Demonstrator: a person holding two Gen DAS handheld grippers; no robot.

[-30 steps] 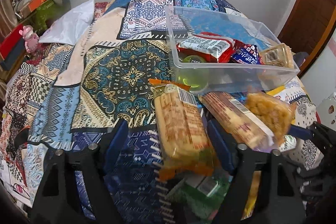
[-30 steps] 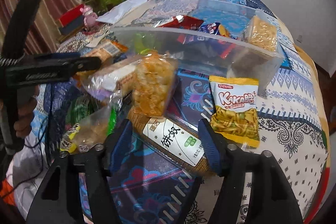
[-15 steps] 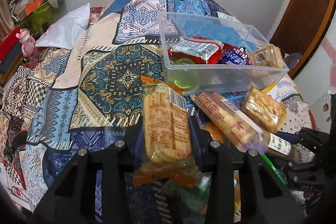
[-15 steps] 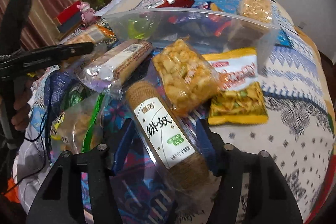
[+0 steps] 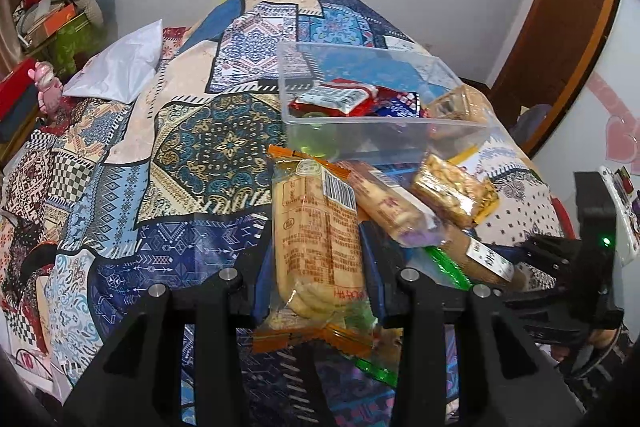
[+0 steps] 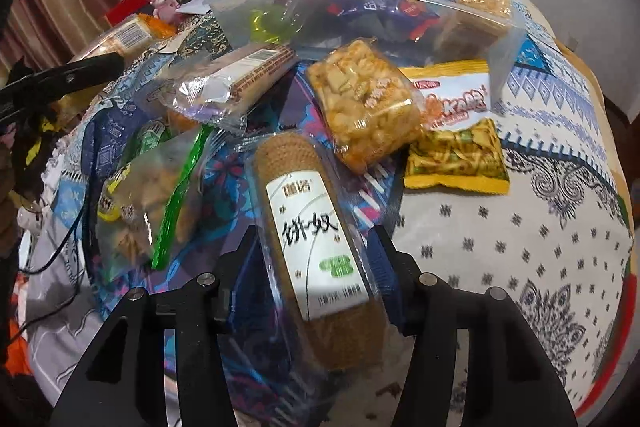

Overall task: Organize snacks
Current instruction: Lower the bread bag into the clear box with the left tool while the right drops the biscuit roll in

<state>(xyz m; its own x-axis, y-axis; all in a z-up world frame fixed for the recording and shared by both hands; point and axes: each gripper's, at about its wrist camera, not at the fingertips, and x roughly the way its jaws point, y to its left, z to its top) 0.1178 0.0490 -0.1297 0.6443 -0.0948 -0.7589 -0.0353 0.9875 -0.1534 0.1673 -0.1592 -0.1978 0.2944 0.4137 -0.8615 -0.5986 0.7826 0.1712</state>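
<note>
A cracker pack (image 5: 316, 227) with orange ends is lifted a little above the patchwork cloth, and my left gripper (image 5: 318, 267) is shut on its lower half. The same pack shows at the far left of the right wrist view. A brown biscuit roll (image 6: 304, 219) with a white label lies lengthwise between the fingers of my right gripper (image 6: 314, 251). Those jaws are still closing, and their pads meet the roll's clear wrapper. Behind the pile stands the clear plastic bin (image 5: 384, 125), holding a red packet, a blue packet and a square cracker block.
Between the roll and the bin lie a long biscuit pack (image 6: 240, 79), a square crunchy snack pack (image 6: 368, 107) and a yellow chips bag (image 6: 456, 143). A green-edged bag (image 6: 152, 195) lies left of the roll. A white bag (image 5: 120, 67) rests on the far left cloth.
My left jaws closed on the cracker pack and raised it. My right gripper slid forward along the biscuit roll while its jaws narrowed onto it.
</note>
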